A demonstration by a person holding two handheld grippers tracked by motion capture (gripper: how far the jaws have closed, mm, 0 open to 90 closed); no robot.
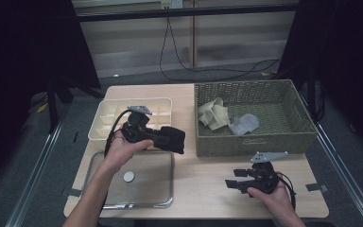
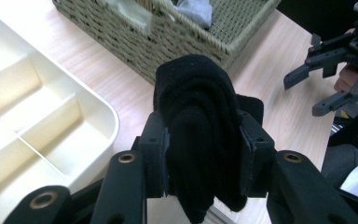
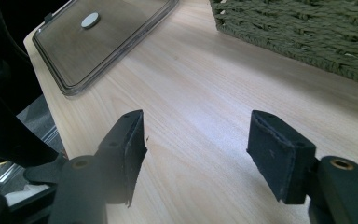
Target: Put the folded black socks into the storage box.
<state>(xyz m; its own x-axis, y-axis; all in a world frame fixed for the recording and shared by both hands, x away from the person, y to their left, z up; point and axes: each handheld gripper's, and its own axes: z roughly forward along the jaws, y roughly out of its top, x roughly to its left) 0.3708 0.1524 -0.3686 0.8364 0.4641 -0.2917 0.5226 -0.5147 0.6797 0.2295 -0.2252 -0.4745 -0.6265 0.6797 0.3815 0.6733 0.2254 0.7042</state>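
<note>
The left gripper [image 2: 204, 154] is clamped on a folded black cloth [image 2: 199, 140], held above the table [image 1: 208, 184] between the cream tray [image 1: 105, 118] and wicker basket [image 1: 246, 142]; its lower end is cut off. The right gripper [image 3: 198, 154] hovers with jaws apart, its pads clear close up.

The high view is dim, with darkness at 9 and 3 o'clock; only the table [image 1: 203, 177] is lit softly from above. The gripper views are brighter. The black sock [image 2: 200, 135] loses detail, near jaws slightly blurred.
</note>
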